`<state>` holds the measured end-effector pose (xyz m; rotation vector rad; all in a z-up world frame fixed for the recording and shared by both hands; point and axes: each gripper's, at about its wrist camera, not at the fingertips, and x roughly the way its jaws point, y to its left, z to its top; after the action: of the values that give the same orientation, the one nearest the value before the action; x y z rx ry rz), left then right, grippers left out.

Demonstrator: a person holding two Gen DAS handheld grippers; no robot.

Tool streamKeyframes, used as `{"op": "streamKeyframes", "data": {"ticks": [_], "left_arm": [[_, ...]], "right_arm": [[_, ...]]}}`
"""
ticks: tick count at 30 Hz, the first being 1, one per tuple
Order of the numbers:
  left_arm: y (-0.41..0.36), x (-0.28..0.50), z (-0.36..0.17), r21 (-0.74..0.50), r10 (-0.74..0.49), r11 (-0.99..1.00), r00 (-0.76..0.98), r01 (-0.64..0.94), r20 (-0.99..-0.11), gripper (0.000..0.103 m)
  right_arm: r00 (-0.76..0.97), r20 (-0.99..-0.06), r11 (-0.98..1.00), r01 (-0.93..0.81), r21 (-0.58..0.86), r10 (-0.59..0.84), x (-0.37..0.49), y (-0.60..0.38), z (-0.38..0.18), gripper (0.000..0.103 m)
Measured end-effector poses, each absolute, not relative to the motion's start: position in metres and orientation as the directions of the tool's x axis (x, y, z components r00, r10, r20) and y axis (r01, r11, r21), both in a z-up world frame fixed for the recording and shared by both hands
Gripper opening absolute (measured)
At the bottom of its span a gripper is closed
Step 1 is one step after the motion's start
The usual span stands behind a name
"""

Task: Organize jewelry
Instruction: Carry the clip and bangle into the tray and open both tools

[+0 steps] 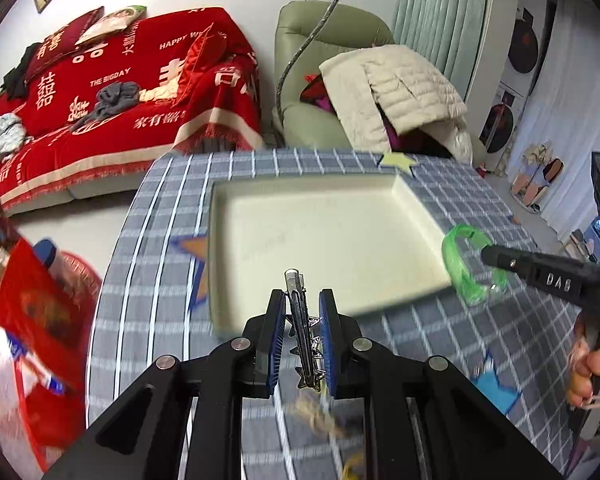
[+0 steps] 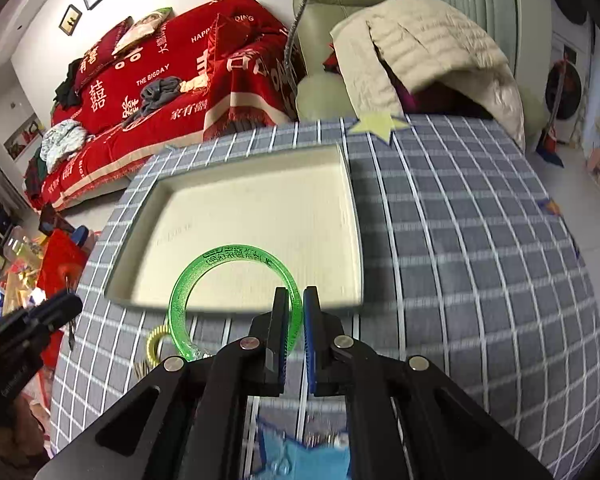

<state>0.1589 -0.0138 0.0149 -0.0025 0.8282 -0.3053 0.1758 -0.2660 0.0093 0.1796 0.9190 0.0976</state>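
Note:
My left gripper [image 1: 302,300] is shut on a dark metal hair clip [image 1: 300,312] with small star studs, held above the near edge of a shallow cream tray [image 1: 324,236]. My right gripper [image 2: 296,296] is shut on the rim of a clear green bangle [image 2: 204,276], which hangs over the near edge of the same tray [image 2: 260,220]. In the left wrist view the green bangle [image 1: 460,264] shows at the tip of the right gripper, just right of the tray. The left gripper [image 2: 60,308] shows at the left edge of the right wrist view.
The tray lies on a round table with a grey checked cloth [image 2: 460,240] bearing star patches. A yellow coiled hair tie [image 2: 156,344] lies near the bangle. Blurred gold jewelry [image 1: 320,420] lies below the left gripper. A red sofa [image 1: 120,80] and an armchair with a jacket [image 1: 396,88] stand behind.

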Motion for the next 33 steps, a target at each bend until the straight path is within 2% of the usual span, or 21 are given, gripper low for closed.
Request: {"op": "streamKeyframes", "data": {"ticks": [5, 12, 20, 27, 28, 30, 31, 32, 33], "left_arm": [[-0.02, 0.211, 0.011, -0.124, -0.253, 0.962, 0.622, 0.244, -0.741, 0.038], [-0.027, 0.26, -0.033, -0.081, -0.189, 0.975, 0.581, 0.207, -0.792, 0.038], [-0.04, 0.272, -0.072, 0.007, -0.114, 0.977, 0.546, 0.214, -0.83, 0.038], [-0.048, 0.268, -0.078, 0.08, -0.061, 0.972, 0.571, 0.219, -0.819, 0.039], [-0.049, 0.268, -0.078, 0.086, -0.055, 0.972, 0.572, 0.218, -0.819, 0.039], [-0.049, 0.268, -0.078, 0.099, -0.04, 0.973, 0.573, 0.209, -0.819, 0.039], [-0.05, 0.267, -0.077, 0.102, -0.033, 0.974, 0.571, 0.204, -0.82, 0.039], [-0.049, 0.267, -0.077, 0.101, -0.032, 0.974, 0.569, 0.201, -0.822, 0.039], [-0.049, 0.266, -0.077, 0.097, -0.035, 0.975, 0.566, 0.2, -0.824, 0.039]], "right_arm": [[0.592, -0.788, 0.976, 0.007, 0.216, 0.17, 0.213, -0.265, 0.005, 0.008], [0.553, -0.822, 0.982, 0.033, 0.183, 0.135, 0.252, -0.258, -0.027, 0.008], [0.509, -0.857, 0.992, 0.045, 0.118, 0.079, 0.273, -0.251, -0.064, 0.008], [0.509, -0.859, 0.995, 0.039, 0.088, 0.056, 0.27, -0.246, -0.072, 0.009], [0.51, -0.858, 0.996, 0.035, 0.087, 0.057, 0.27, -0.245, -0.072, 0.011], [0.509, -0.858, 0.995, 0.033, 0.096, 0.065, 0.269, -0.246, -0.071, 0.026], [0.508, -0.858, 0.993, 0.037, 0.111, 0.077, 0.268, -0.248, -0.07, 0.043], [0.513, -0.854, 0.991, 0.039, 0.125, 0.088, 0.265, -0.248, -0.068, 0.054], [0.52, -0.848, 0.99, 0.038, 0.137, 0.098, 0.263, -0.249, -0.065, 0.055]]}}
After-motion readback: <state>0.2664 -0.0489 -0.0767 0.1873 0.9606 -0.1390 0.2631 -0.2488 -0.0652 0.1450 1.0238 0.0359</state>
